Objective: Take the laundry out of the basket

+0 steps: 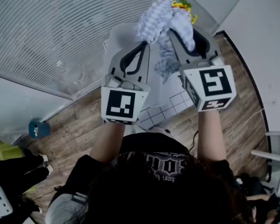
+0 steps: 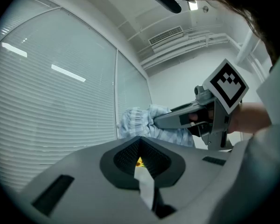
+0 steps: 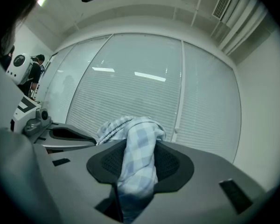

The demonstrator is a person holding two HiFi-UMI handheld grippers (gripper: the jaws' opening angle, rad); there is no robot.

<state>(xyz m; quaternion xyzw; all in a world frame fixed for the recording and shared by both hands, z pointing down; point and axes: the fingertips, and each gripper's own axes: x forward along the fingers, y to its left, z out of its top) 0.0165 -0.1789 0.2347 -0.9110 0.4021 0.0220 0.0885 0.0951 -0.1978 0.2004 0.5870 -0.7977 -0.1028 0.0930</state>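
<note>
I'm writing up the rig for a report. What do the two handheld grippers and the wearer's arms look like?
The left gripper and right gripper are alike: light grey moulded shells, black textured pads inside the jaws, a white cube with black square markers at the rear. The person wears a black top with pale print; the forearms are unsleeved.

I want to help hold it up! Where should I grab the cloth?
Grab the cloth by its loose tail, coming from below. It dangles free there, with open space round it. The top is a tight bunch, already pinched in the right gripper.
</note>
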